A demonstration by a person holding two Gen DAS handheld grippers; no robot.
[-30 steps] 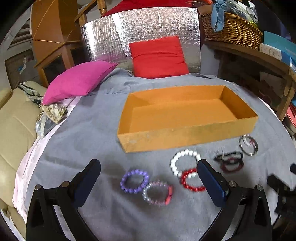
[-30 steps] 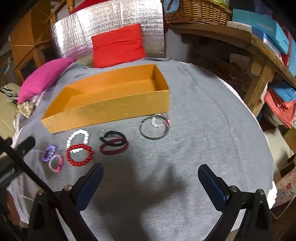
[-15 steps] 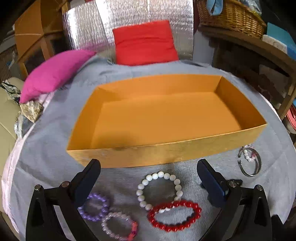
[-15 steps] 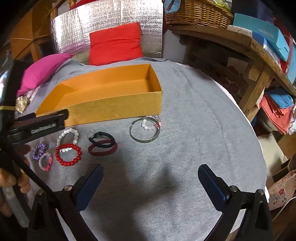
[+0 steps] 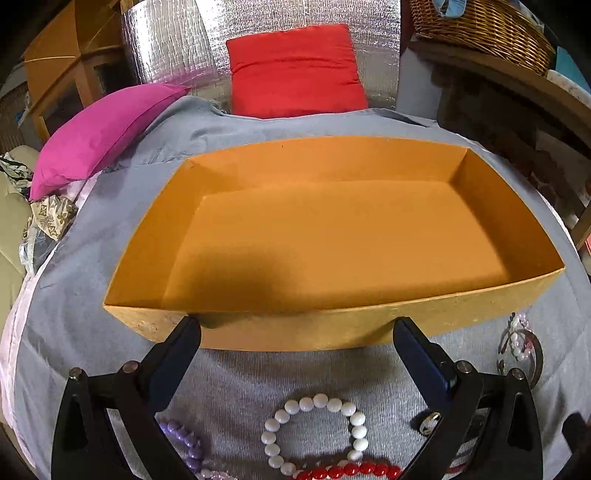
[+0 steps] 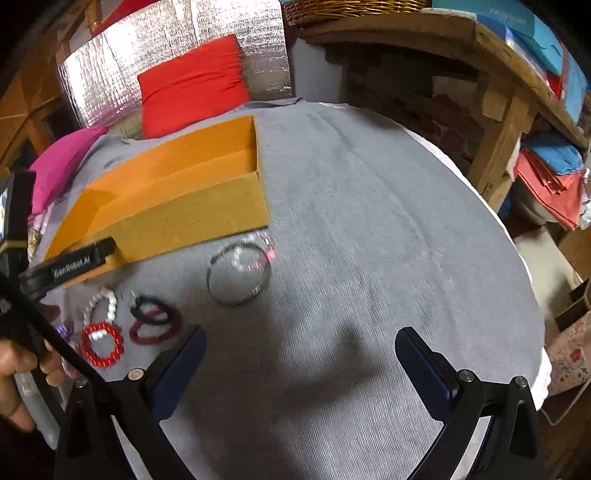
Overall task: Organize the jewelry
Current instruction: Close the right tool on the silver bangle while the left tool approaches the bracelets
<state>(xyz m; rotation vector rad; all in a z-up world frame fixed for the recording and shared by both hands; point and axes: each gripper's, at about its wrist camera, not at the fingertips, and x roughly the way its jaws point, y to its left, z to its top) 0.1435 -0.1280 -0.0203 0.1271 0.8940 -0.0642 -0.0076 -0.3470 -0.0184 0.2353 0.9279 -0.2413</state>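
Note:
An empty orange box [image 5: 369, 325] [image 6: 192, 218] stands on the grey cloth. In front of it lie a white bead bracelet [image 5: 314, 432] [image 6: 99, 302], a red bead bracelet [image 5: 351, 472] [image 6: 101, 343], a purple one [image 5: 184, 443], dark cord bracelets [image 6: 155, 321] and a silver bangle [image 6: 238, 273] [image 5: 524, 354]. My left gripper [image 5: 297, 332] is open and empty, its fingertips at the box's front wall, above the white bracelet. My right gripper [image 6: 299, 345] is open and empty over bare cloth, right of the bracelets.
A red cushion [image 5: 295, 70] and a pink cushion [image 5: 99, 133] lie behind the box against a silver foil panel. A wooden shelf with a wicker basket [image 5: 480, 33] and folded cloths [image 6: 546, 177] stands at the right. The cloth's edge drops off on the right.
My left gripper has moved forward toward the box, so the bracelets have slid to the bottom of its view. My right gripper has tilted and shifted slightly; both stay open.

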